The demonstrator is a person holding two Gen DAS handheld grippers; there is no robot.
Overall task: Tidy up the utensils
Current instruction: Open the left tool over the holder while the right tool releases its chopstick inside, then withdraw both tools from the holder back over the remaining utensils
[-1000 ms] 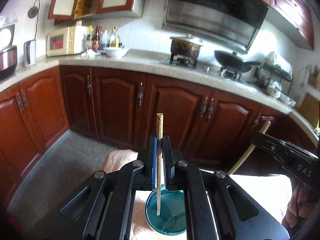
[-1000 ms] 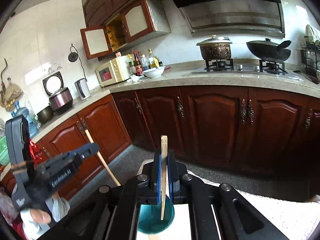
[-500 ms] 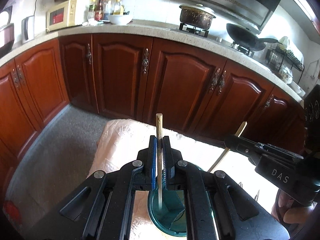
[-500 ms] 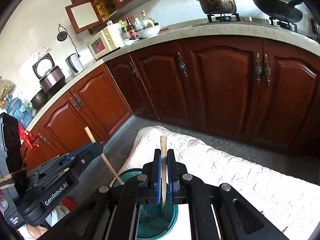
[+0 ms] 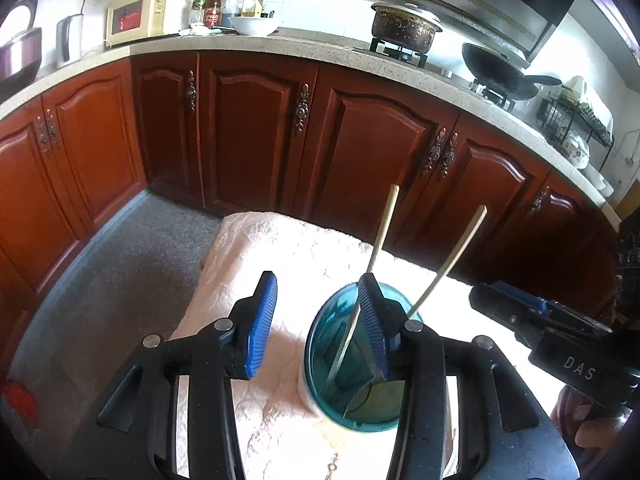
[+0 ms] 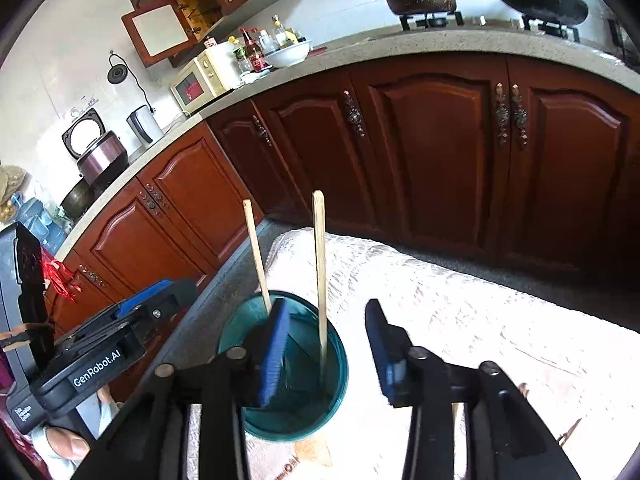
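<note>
Left wrist view: table (image 5: 280,248) w/ pale cloth, teal cup (image 5: 356,364) standing on it at abt 5 o'clock of centre – just in front of the left gripper (image 5: 316,320). Its jaws are opening, spread wide, pinching nothing. One chopstick (image 5: 374,256) stands in the cup beside the right-hand pad, lower end inside, free end pointing up toward 1 o'clock; whether it brushes the pad I can't tell. Second chopstick (image 5: 452,260) also sits in the cup, leaning further, toward 2 o'clock. Long axes: both steep, near upright, bottoms together, tops apart.

Right wrist view: same cup (image 6: 288,364) at 7 o'clock of centre, the right gripper (image 6: 328,344) w/ jaws opening, nothing between the pads – the near chopstick (image 6: 320,264) rises in the gap, close to 12 o'clock, clear of both. The other (image 6: 256,256) tilts to 11 o'clock, behind the left-hand pad.

Both hands equally near the cup; my read – sticks are dropped in, next move is backing both grippers off w/o knocking the tops.
</note>
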